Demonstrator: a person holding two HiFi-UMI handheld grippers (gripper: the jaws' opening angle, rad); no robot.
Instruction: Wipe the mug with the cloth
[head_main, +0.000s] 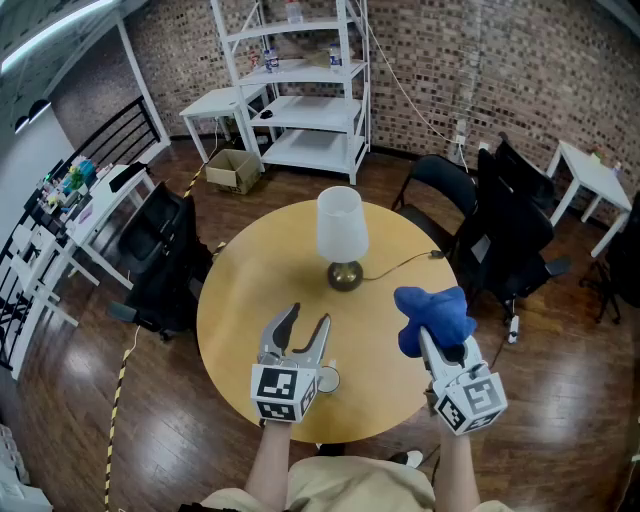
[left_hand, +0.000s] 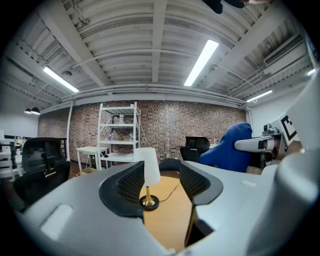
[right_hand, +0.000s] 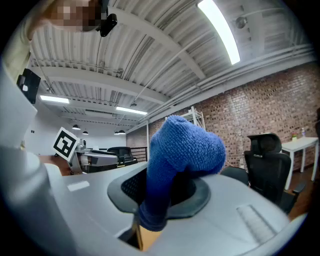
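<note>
My right gripper (head_main: 432, 338) is shut on a bunched blue cloth (head_main: 433, 315) and holds it up above the right side of the round wooden table (head_main: 240, 300). In the right gripper view the cloth (right_hand: 182, 150) stands up out of my right gripper (right_hand: 165, 195) and hides most of the gap between its jaws. My left gripper (head_main: 300, 322) hovers over the table's front, open, with nothing between its fingers. A small white round thing (head_main: 326, 379), perhaps the mug's rim, peeks out beside the left marker cube; most of it is hidden. The left gripper view shows my left gripper (left_hand: 161, 182) open and the cloth (left_hand: 230, 150) to its right.
A table lamp (head_main: 342, 238) with a white shade and brass base stands at the table's middle, its cord trailing right. Black office chairs (head_main: 505, 230) ring the table. A white shelf unit (head_main: 300, 80) and small white tables stand by the brick wall.
</note>
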